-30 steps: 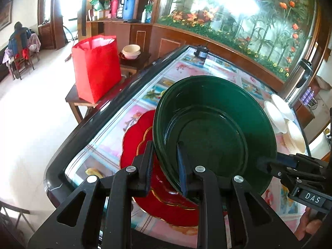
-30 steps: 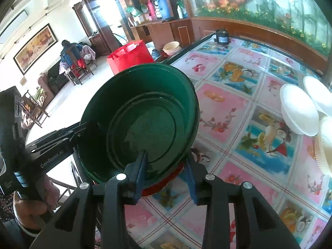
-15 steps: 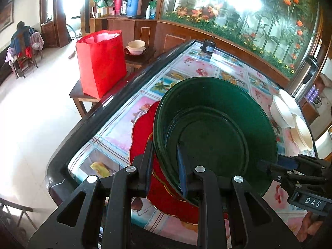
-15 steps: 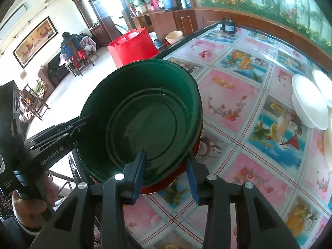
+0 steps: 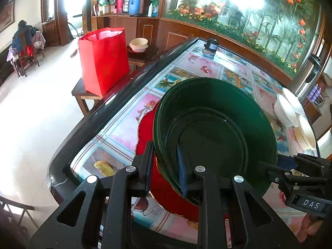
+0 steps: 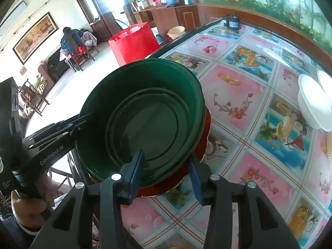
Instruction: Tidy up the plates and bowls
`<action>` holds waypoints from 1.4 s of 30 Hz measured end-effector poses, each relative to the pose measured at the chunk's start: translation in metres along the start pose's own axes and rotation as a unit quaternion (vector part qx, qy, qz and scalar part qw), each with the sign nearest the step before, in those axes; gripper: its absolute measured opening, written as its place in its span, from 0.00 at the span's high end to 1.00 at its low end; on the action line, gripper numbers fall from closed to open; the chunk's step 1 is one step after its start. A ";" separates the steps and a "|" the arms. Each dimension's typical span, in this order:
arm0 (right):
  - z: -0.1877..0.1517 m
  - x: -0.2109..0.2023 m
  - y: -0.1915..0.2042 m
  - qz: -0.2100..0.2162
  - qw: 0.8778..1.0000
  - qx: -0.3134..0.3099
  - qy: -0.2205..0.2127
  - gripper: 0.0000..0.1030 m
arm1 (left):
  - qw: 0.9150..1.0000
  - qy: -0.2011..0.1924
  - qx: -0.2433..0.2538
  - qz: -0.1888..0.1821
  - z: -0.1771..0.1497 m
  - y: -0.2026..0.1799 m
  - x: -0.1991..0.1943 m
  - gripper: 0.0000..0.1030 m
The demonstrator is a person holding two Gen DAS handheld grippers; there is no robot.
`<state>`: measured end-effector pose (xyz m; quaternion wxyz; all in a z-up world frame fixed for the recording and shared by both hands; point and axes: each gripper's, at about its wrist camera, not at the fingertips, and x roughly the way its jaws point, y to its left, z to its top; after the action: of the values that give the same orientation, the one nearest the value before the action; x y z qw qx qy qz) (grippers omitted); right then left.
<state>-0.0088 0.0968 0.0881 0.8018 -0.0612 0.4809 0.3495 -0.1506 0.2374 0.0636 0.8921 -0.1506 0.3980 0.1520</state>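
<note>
A dark green bowl (image 5: 215,132) (image 6: 145,112), seemingly nested in a second green one, sits on a red gold-rimmed plate (image 5: 145,128) (image 6: 207,132) near the table's corner. My left gripper (image 5: 165,166) (image 6: 83,122) is shut on the bowl's near rim, one finger inside and one outside. My right gripper (image 6: 166,170) (image 5: 269,166) straddles the opposite rim. Its jaws are opening, and the blue pads (image 6: 195,176) stand off the wall with the rim between them.
White bowls (image 5: 288,112) (image 6: 313,101) lie at the table's right side. A small black device (image 5: 211,44) (image 6: 232,21) stands at the far end. The table's dark edge (image 5: 87,120) runs left of the plate, and beyond it a red bag (image 5: 103,60) rests on a stool.
The green bowl has come down a little onto the red plate. The right gripper's fingers have spread apart from the rim. The left grip is unchanged.
</note>
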 end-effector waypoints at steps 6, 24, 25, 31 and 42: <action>0.001 0.004 0.004 0.007 1.000 -0.008 0.011 0.57 | 1.000 0.012 -0.005 -0.001 -0.001 0.002 0.006 0.80; -0.010 -0.024 -0.012 0.014 1.000 0.019 -0.015 0.38 | 0.997 -0.066 0.006 0.043 0.003 -0.002 -0.027 0.44; -0.011 -0.026 -0.013 0.012 1.000 0.020 -0.016 0.37 | 0.996 -0.072 0.009 0.045 0.003 -0.004 -0.030 0.44; -0.014 -0.040 -0.023 -0.006 0.999 0.027 -0.032 0.29 | 0.995 -0.097 0.032 0.025 0.010 -0.027 -0.042 0.40; -0.039 -0.079 -0.066 -0.049 0.995 0.070 -0.058 0.24 | 0.989 -0.104 0.093 -0.046 0.013 -0.108 -0.046 0.35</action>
<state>-0.0189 -0.0092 0.1156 0.8470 -0.0076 0.4531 0.2780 -0.1290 0.1370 0.1221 0.9446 -0.0685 0.3086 0.0881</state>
